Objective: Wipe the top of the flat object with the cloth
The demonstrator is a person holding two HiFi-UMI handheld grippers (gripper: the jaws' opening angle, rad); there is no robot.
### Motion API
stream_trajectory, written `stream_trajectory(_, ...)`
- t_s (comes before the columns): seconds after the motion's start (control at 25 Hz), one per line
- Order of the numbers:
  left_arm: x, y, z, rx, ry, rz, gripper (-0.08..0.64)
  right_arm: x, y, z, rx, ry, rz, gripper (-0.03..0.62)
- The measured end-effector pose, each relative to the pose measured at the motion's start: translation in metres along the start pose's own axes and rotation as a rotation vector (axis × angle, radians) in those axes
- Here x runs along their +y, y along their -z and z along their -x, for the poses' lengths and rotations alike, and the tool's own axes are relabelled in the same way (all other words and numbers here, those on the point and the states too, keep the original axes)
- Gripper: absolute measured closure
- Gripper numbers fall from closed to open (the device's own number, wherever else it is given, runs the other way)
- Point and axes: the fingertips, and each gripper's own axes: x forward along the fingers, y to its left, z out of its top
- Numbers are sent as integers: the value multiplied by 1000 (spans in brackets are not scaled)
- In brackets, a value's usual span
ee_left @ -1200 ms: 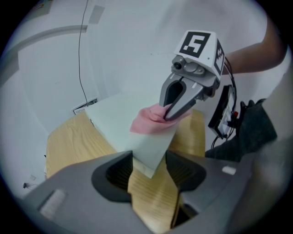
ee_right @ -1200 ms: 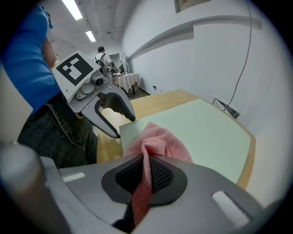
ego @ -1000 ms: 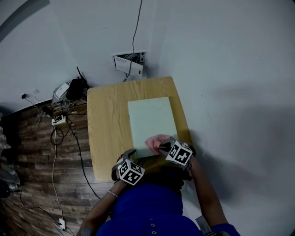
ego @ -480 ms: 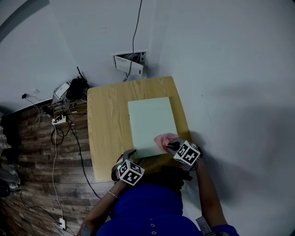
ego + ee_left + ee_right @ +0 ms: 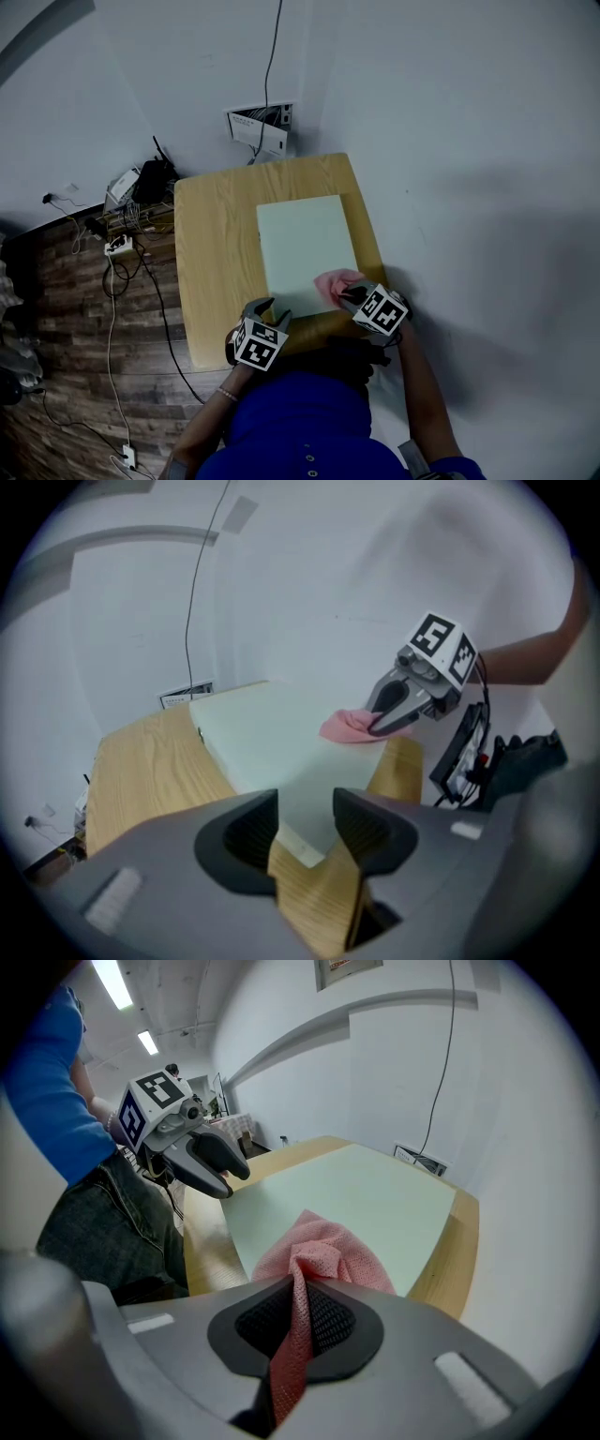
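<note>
A pale green flat board [image 5: 307, 244] lies on the wooden table [image 5: 211, 253]. My right gripper [image 5: 349, 292] is shut on a pink cloth [image 5: 334, 283], which rests on the board's near right corner. The right gripper view shows the cloth [image 5: 323, 1255] bunched between the jaws of the right gripper [image 5: 298, 1321], with the board [image 5: 366, 1194] beyond. My left gripper [image 5: 270, 311] sits at the board's near left corner. In the left gripper view that corner [image 5: 302, 836] lies between the jaws of the left gripper [image 5: 307, 829]; they have just been closing, and gaps still show beside the pads.
A white wall runs along the table's right side. Behind the table a wall box [image 5: 261, 127] with a cable hangs. Cables, a power strip [image 5: 117, 246] and a black device [image 5: 155, 178] lie on the wooden floor at left. The person's body [image 5: 291, 422] is at the near edge.
The right gripper slid the cloth to the right along the board's near edge, then stopped. The left gripper rolled a little and its jaws narrowed around the board's corner.
</note>
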Motion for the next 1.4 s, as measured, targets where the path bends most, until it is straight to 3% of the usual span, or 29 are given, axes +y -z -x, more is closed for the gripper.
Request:
stream_trajectory(0.16,-6,2,-12,28,7,-66,380,-1,1,-1,9,3,0,577)
stream_trajectory(1.4,-4,3,-12,22,13,-55,380,-42,-47,-21,-79,104,-61,578)
